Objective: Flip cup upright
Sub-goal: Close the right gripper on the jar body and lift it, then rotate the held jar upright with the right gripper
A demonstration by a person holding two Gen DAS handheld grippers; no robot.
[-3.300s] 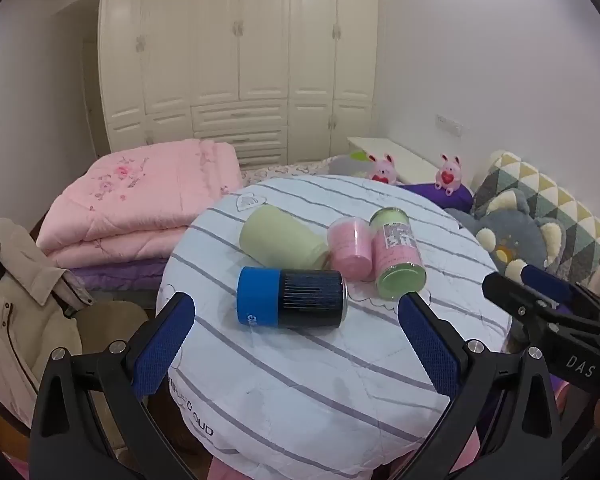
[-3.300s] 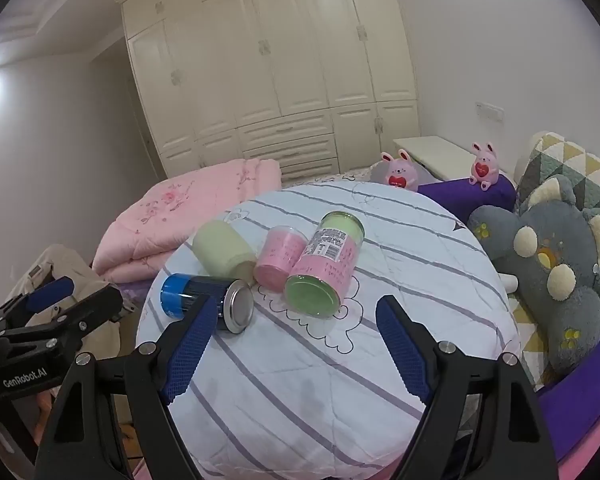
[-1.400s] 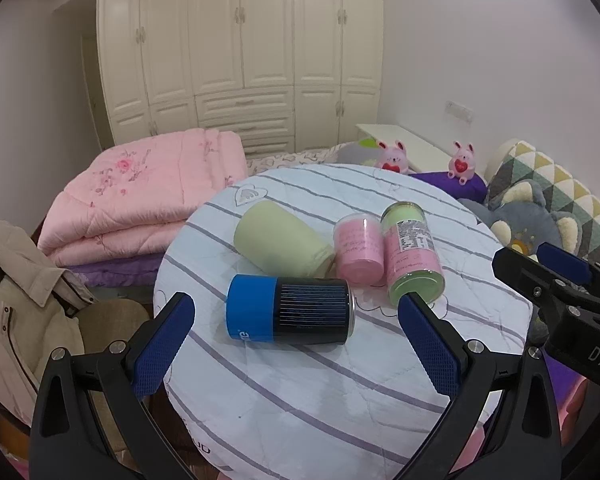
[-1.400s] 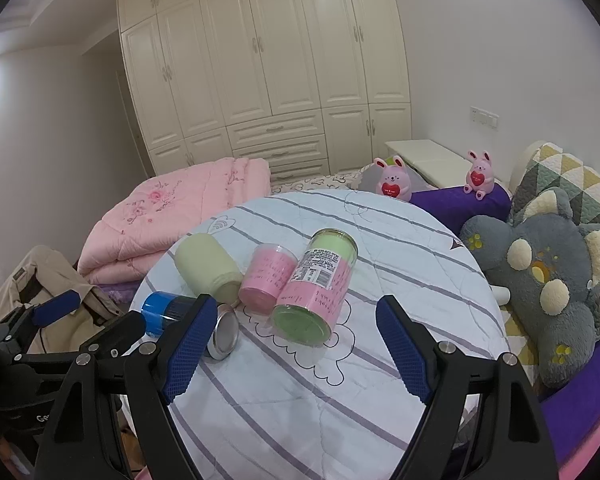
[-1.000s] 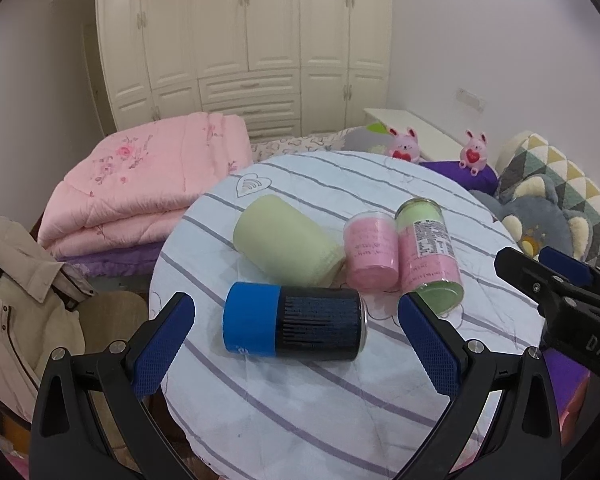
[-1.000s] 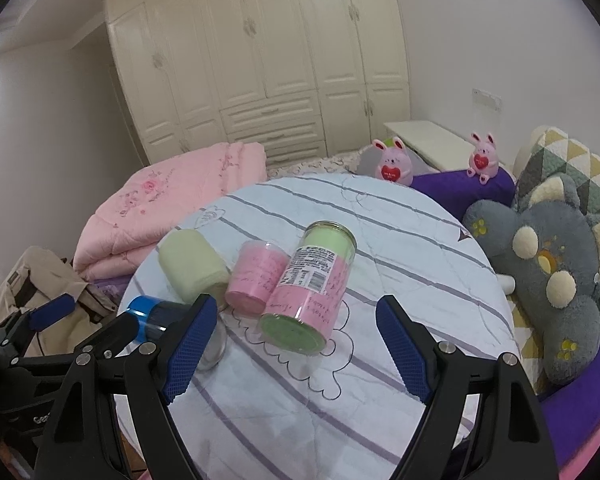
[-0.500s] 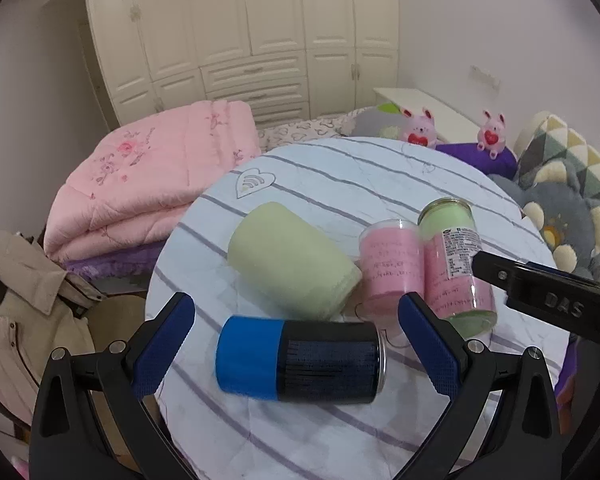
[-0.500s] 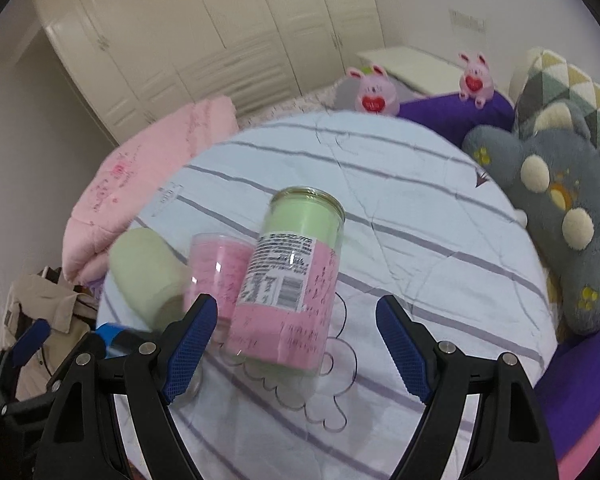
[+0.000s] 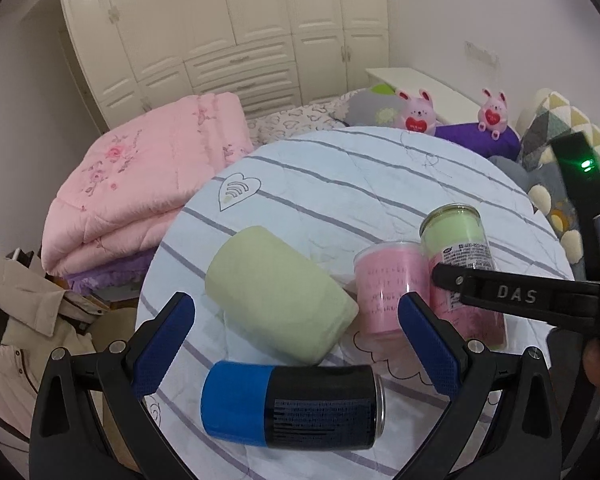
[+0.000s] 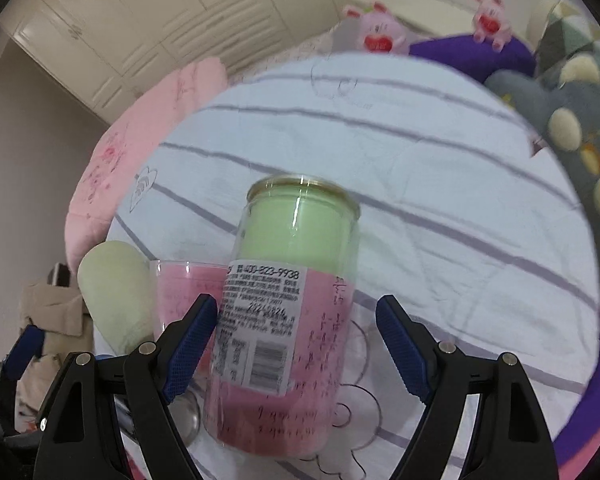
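Note:
Several cups lie on their sides on a round table with a striped white cloth (image 9: 340,184). A clear green-and-pink labelled cup (image 10: 288,304) lies between the open jaws of my right gripper (image 10: 296,344), which does not grip it. It also shows in the left wrist view (image 9: 456,240), partly behind the right gripper's arm. A blue-and-black cup (image 9: 292,404) lies between the open jaws of my left gripper (image 9: 296,344). A pale green cup (image 9: 276,292) and a small pink cup (image 9: 384,284) lie just beyond it.
A folded pink quilt (image 9: 140,184) lies left of the table, with a beige coat (image 9: 16,332) in front of it. Grey plush toys (image 10: 572,120) and patterned pillows are at the right. Two pink bunny toys (image 9: 416,112) stand behind the table. White wardrobes line the back wall.
Both grippers have moved forward and down toward the table. The right gripper now has the green-and-pink cup between its jaws; the left has closed in on the blue-and-black cup.

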